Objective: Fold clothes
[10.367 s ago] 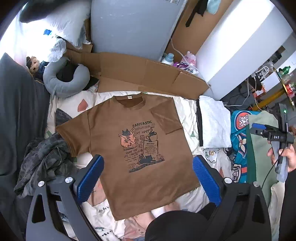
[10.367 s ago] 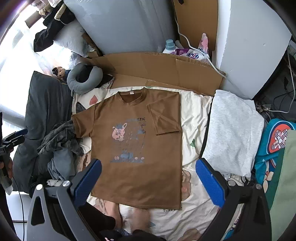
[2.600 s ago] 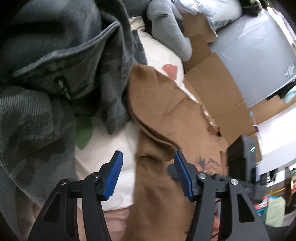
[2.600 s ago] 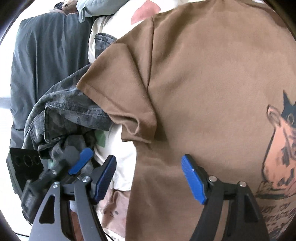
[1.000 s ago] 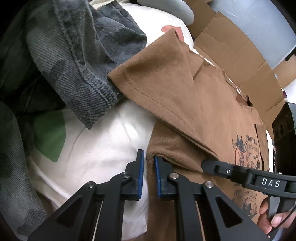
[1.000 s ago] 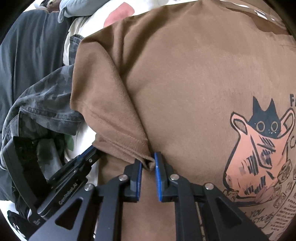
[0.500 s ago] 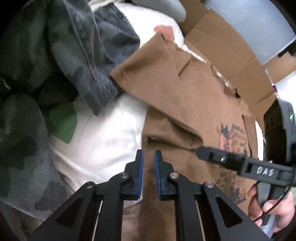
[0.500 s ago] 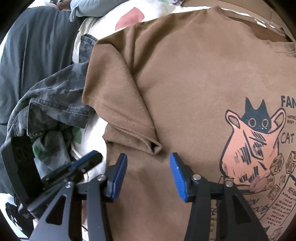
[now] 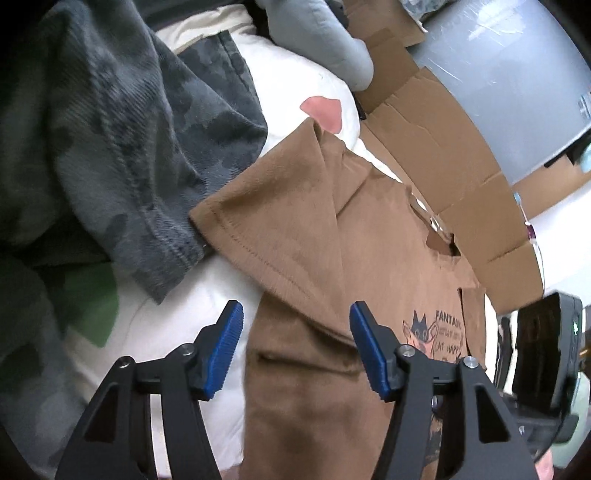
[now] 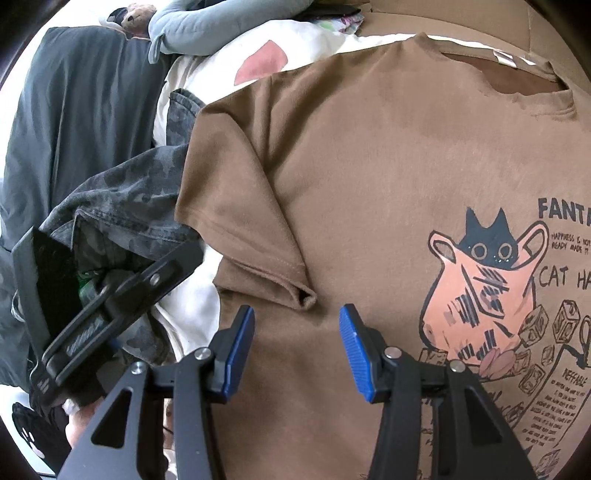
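Note:
A brown T-shirt (image 9: 354,258) (image 10: 376,147) with a cat print lies flat on the white bedding. Its sleeve (image 9: 266,221) (image 10: 236,221) spreads out sideways, hem toward a camouflage garment. My left gripper (image 9: 295,347) hovers above the shirt's side edge under that sleeve; its jaws are opening and nothing is between the blue pads (image 9: 225,347). My right gripper (image 10: 297,347) stands open just above the armpit corner of the sleeve, holding nothing. Each gripper's black body shows in the other's view, the left gripper (image 10: 110,302) and the right gripper (image 9: 546,369).
A dark camouflage garment (image 9: 110,147) (image 10: 122,206) is heaped beside the sleeve. Flattened cardboard (image 9: 436,140) lies past the collar. A grey neck pillow (image 10: 214,26) and a dark blanket (image 10: 74,110) sit at the far left. The bedding (image 9: 177,325) is white with coloured shapes.
Both grippers were shut on the shirt by the sleeve a second ago. They have let go, spread their jaws and lifted a little; the sleeve now lies spread out flat.

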Tool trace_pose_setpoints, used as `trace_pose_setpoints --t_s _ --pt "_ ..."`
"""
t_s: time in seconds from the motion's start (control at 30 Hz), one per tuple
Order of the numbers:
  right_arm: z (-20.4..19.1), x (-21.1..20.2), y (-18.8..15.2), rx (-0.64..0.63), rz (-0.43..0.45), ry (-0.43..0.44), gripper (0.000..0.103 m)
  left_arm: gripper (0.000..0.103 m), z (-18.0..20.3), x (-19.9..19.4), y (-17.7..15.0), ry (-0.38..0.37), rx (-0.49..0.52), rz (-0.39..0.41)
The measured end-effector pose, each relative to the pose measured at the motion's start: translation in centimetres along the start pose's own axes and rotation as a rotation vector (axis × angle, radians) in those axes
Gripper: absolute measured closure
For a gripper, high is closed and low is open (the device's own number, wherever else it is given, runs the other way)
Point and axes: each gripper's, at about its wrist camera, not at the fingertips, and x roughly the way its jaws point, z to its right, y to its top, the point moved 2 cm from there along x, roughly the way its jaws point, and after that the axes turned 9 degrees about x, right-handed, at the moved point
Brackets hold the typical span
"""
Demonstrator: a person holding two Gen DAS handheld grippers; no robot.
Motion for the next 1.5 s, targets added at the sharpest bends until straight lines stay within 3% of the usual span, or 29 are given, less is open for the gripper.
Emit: trace_pose_setpoints --t_s 0.2,0.33,0.57,0.6,0.8,0.9,1.23,1.5 --pt "0.7 -1.0 0.3 0.003 0.001 0.002 0.057 0.042 -0.9 2.8 0.3 -0.003 -0.058 -0.028" --pt "0.9 -0.6 0.0 0.013 -0.002 0.003 0.057 0.042 -1.2 3.2 0.8 -0.028 -0.089 -0.005" --pt "1.5 -0.4 0.2 0.036 0.003 0.018 0.057 0.043 -0.6 1.6 1.9 -0.069 -0.111 0.147" --pt "1.5 -0.5 0.2 0.040 0.010 0.024 0.057 0.045 -0.2 1.3 2.0 -0.073 -0.101 0.171" --pt "1.8 -1.7 0.6 0.049 0.044 0.047 0.057 0.087 0.9 0.7 2.2 -0.067 -0.053 0.208" --pt "2.0 -2.1 0.8 0.056 0.054 0.050 0.057 0.094 1.8 0.8 2.5 -0.059 -0.012 0.209" --pt "3.4 -2.7 0.9 0.123 0.094 0.063 0.057 0.095 6.8 2.0 3.6 -0.092 0.182 0.167" --pt "6.1 -3.6 1.6 0.203 0.134 0.050 0.057 0.094 10.3 5.1 4.0 -0.141 0.286 0.039"
